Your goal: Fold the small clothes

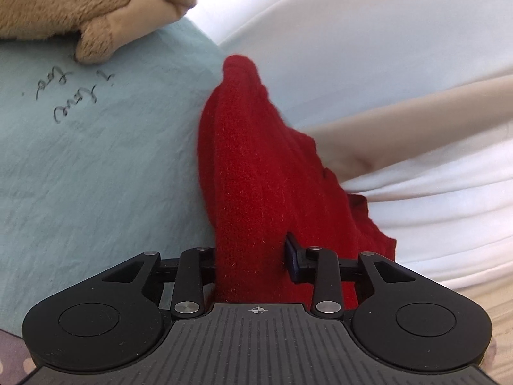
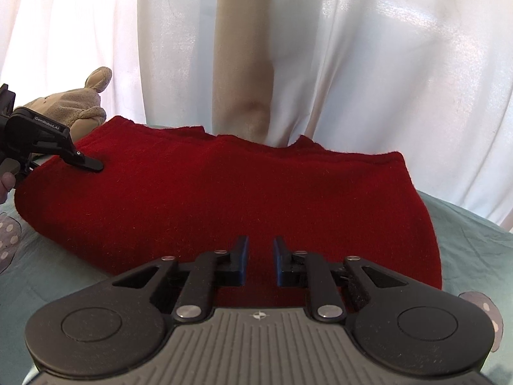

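Red fuzzy knit garment (image 2: 224,199), seemingly folded.

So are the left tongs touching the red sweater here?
Touching. In the left wrist view the left tongs are closed on a bunched edge of the red sweater, with cloth filling the gap between the fingers.

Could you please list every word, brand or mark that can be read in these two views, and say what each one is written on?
"GenRobot.AI": small raised lettering on the black body of the left gripper, in the right wrist view.
"i love": upside-down handwriting printed on the pale green bedsheet; a further short word beside it, near the plush toy, is not clear enough to read.
The red knitted garment shows no label or text.
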The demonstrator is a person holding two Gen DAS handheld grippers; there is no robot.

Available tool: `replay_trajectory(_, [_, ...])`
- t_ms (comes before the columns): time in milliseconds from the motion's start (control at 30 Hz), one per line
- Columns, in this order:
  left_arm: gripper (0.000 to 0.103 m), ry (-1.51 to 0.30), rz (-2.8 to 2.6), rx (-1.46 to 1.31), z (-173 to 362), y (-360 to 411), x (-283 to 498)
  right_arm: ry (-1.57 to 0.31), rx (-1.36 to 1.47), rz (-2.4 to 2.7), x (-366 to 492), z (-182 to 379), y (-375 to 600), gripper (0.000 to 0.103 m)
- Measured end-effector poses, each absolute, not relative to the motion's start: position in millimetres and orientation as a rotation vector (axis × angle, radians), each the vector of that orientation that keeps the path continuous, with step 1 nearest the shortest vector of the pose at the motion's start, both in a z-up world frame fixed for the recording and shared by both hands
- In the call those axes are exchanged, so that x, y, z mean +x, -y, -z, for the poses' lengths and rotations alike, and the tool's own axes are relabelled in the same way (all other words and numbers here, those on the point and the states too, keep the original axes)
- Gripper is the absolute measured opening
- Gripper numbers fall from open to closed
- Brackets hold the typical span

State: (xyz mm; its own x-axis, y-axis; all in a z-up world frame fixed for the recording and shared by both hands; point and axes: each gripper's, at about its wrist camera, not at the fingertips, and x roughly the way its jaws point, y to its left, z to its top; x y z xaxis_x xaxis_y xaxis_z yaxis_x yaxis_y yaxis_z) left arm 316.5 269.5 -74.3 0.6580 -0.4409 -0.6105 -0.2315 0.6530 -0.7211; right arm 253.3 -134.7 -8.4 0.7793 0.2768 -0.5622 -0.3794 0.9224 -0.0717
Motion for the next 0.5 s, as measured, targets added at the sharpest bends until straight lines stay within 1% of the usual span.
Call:
replay_trajectory(33, [0.036,-0.862,0.142,-0.848,64.9,-265.3,316.2,-0.569,-0.180,-0.366,255.7,6.8,132.4,0.007])
replay_trajectory(233, [0.035,-0.825,0.157,-0.709,11.2,-232.0,317.2,-0.537,-0.157,-0.395,267.7,4.3,112.2,0.005])
replay_trajectory(300, [0.034,-0.814,0.163,-0.698,0.9,-224.6,317.0,-0.526,-0.147,-0.405,269.7,5.6,105.5,0.003])
replay_trajectory(400, [0.034,-0.808,0.165,-0.681,-9.3,-209.7,320.0,-0.521,-0.152,-0.403,274.1,13.3,97.9,0.002])
replay_trajectory(500, [0.034,-0.806,0.172,-0.662,-15.2,-199.2,322.7,-0.590,-0.188,-0.448,285.0,34.0,84.5,0.000])
